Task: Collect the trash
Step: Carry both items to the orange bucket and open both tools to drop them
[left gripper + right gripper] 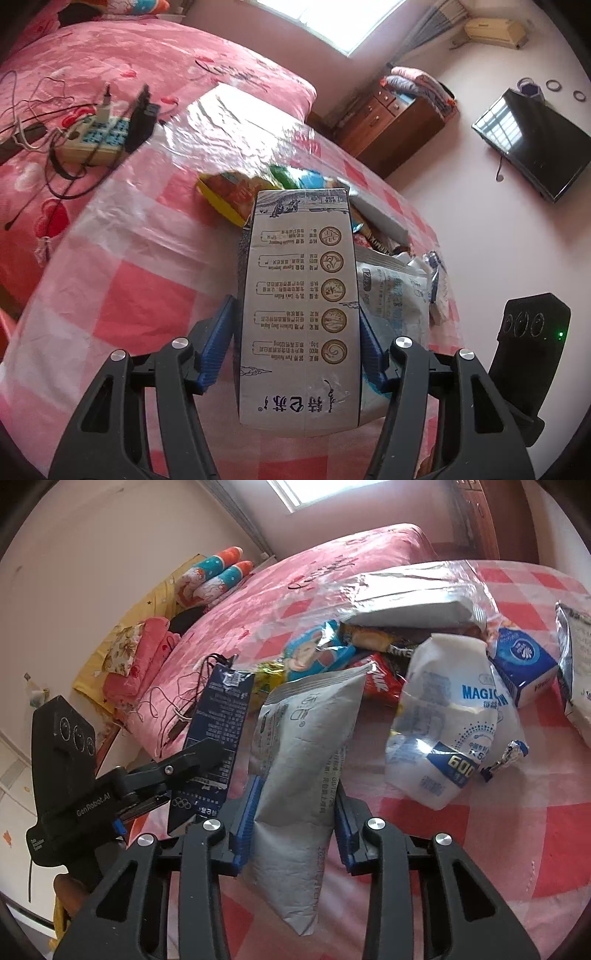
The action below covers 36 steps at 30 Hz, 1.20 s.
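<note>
My left gripper (297,328) is shut on a tall milk carton (299,306) with white and dark blue sides, held above the table; the same carton (216,734) shows at the left of the right wrist view. My right gripper (295,801) is shut on a grey-white foil bag (299,775), lifted off the table. Behind lie a white MAGIC plastic bag (447,720), a blue tissue pack (524,661), colourful snack wrappers (317,653) and a flat silver packet (410,602). Snack wrappers (236,192) also show past the carton.
The table has a red-and-white checked cloth (524,834) under clear plastic. A pink bed (110,66) stands beside it, with a power strip and cables (99,133). A wooden dresser (391,125) and a wall TV (535,140) stand at the far side.
</note>
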Tool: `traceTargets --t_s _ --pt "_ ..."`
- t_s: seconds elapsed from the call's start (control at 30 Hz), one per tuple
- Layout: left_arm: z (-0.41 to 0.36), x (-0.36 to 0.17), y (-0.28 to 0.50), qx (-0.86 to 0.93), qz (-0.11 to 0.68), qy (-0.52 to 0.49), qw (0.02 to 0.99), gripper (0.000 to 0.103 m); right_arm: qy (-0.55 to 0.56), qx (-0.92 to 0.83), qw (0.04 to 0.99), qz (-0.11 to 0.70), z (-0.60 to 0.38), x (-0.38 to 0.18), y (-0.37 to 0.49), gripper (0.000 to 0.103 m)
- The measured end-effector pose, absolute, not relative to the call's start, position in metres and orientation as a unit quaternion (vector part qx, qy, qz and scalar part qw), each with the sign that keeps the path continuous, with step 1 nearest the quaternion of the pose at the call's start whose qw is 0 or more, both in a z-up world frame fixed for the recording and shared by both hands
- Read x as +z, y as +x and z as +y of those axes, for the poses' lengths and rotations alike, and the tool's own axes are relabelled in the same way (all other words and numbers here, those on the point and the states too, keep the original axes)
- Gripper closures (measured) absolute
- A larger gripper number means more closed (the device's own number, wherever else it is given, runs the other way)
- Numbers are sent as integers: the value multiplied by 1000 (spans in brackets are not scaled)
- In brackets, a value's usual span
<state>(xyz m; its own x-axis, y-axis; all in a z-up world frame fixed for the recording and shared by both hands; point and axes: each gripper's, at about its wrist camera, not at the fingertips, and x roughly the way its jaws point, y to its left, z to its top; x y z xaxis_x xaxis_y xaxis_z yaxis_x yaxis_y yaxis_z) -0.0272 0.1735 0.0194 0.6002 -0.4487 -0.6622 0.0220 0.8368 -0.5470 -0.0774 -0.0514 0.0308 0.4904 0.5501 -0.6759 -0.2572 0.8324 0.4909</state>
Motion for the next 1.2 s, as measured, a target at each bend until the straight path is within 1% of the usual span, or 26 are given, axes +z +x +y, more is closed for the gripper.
traceTargets --t_s 0.27,0.57,0.8,0.93,1.03,1.07,1.1,1.13,1.17,1.2 --pt "212 47 -65 -112 382 -269 877 41 157 269 849 428 -24 64 -91 67" --pt "299 69 -136 -13 323 -281 904 41 111 356 824 427 66 92 -103 67" --pt "370 57 -182 86 306 -300 899 41 51 418 791 445 161 83 -117 67" --pt "402 37 -203 134 310 -315 887 41 26 438 771 462 210 70 -120 67" --pt "416 21 -208 170 321 -311 878 39 4 439 765 472 244 58 -126 64" --pt "416 17 -210 180 326 -305 876 39 1 445 757 478 254 52 -126 61" --pt "418 11 -210 192 332 -298 874 37 2 448 751 485 260 47 -126 47" --pt "421 4 -210 208 341 -290 870 34 4 444 751 489 264 43 -126 39" --pt "425 1 -212 214 344 -288 868 25 6 439 752 492 265 40 -126 28" --pt "428 -2 -214 221 346 -286 866 23 7 436 754 492 264 38 -127 25"
